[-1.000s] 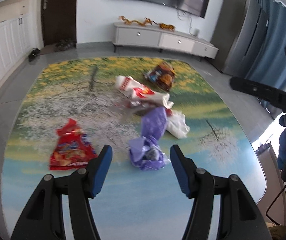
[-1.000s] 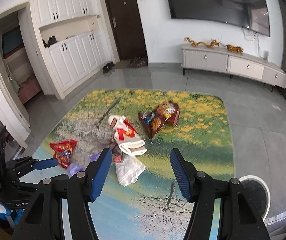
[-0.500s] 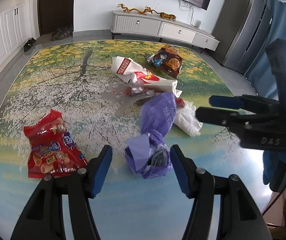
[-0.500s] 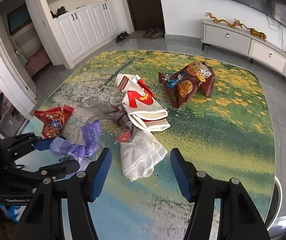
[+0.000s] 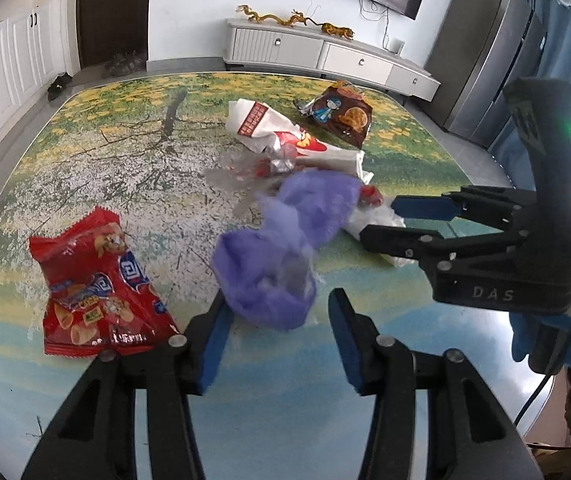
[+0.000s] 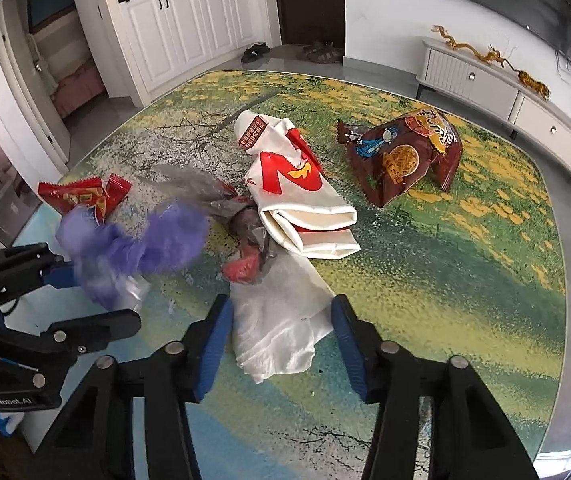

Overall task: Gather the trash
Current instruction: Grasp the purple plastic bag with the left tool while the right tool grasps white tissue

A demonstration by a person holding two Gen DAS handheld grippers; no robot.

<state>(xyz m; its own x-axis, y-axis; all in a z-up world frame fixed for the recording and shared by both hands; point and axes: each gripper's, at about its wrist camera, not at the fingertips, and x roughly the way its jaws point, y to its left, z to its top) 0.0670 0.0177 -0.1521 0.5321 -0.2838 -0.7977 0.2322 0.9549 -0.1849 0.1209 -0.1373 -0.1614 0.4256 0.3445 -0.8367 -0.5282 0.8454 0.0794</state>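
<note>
Nothing was collected yet: my left gripper [image 5: 275,330] was closing around the purple bag [image 5: 281,252] and my right gripper [image 6: 279,330] around the white bag [image 6: 281,320], neither clamped. The red snack bag [image 5: 93,284] on the left, the paper bag [image 6: 297,196] and the brown snack bag [image 6: 401,156] farther on the table [image 5: 285,420] remained.

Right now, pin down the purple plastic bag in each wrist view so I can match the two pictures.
Left wrist view: purple plastic bag sits centre, just ahead of the left claw, blurred.
Right wrist view: the bag lies at left, beside the left claw's blue pad.
Shared landmark: the red-and-white paper bag, just beyond the purple one in both.
</note>
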